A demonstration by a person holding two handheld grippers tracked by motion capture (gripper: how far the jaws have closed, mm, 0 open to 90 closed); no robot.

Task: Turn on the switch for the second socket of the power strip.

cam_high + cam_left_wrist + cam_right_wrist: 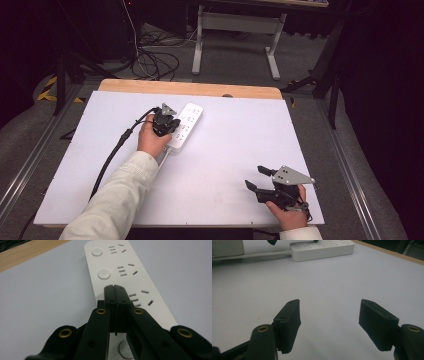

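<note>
Pressed together with nothing between them: black jaws of the left gripper (115,290), tips down on the top face of the long white plastic power strip (130,277), beside a row of socket slots and just short of a round button. Power strip lying flat on the pale grey table mat (225,150), toward the far left, its white cord (262,255) trailing off the near end. Spread wide over bare mat: black jaws of the right gripper (329,317), near the table's front right corner, well apart from the strip.
</note>
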